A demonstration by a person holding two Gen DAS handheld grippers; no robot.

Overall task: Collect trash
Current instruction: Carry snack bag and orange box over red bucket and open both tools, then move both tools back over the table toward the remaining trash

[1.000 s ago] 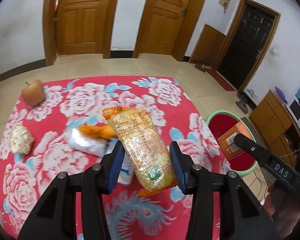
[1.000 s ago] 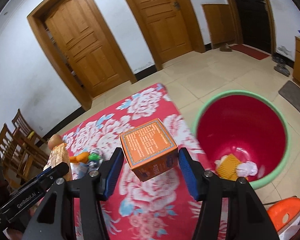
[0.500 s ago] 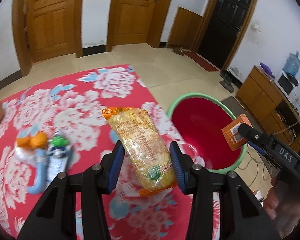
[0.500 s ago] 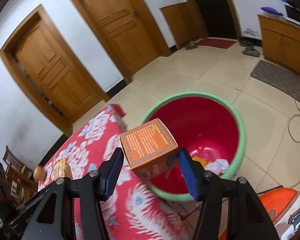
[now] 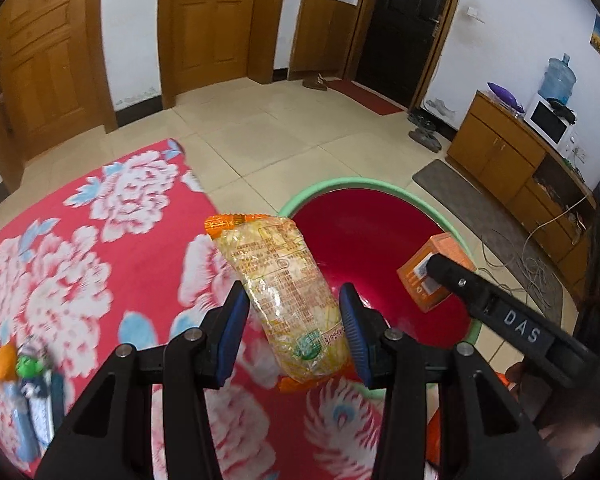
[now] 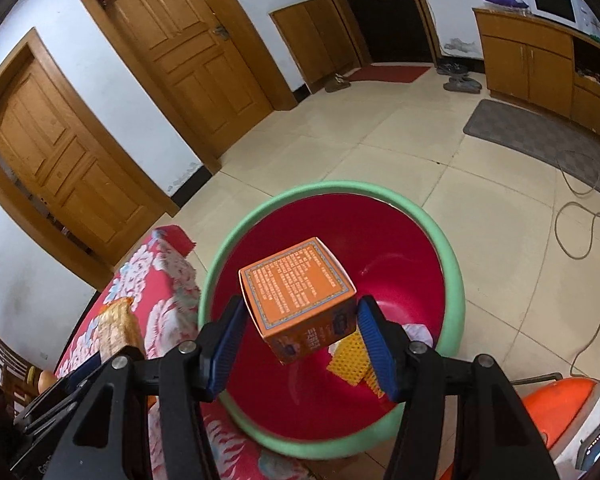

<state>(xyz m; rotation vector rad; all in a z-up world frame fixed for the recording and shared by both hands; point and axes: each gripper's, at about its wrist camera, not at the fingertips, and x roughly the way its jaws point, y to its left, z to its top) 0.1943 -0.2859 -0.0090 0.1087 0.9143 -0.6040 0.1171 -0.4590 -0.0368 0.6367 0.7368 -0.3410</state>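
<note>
My left gripper (image 5: 292, 332) is shut on a yellow snack packet (image 5: 276, 272) with orange ends, which stands up between the blue pads over the table's right edge. Just beyond it is a red bin with a green rim (image 5: 340, 184). My right gripper (image 6: 300, 340) is shut on an orange printed box (image 6: 296, 284), held above the bin's red inside (image 6: 380, 240). In the left wrist view the box (image 5: 420, 280) shows at the tip of the right gripper's finger (image 5: 500, 312). The packet (image 6: 116, 328) shows at lower left in the right wrist view.
A red flowered cloth (image 5: 80, 240) covers the table; wrappers (image 5: 28, 380) lie at its near left. A yellow piece (image 6: 350, 360) and white paper (image 6: 420, 332) lie in the bin. Cables (image 6: 580, 232), a grey mat (image 6: 520, 128) and wooden cabinets (image 5: 500, 152) lie to the right.
Both grippers have swung right from over the table toward the bin. The orange box now hangs over the bin's opening, and the packet has reached the table's edge.
</note>
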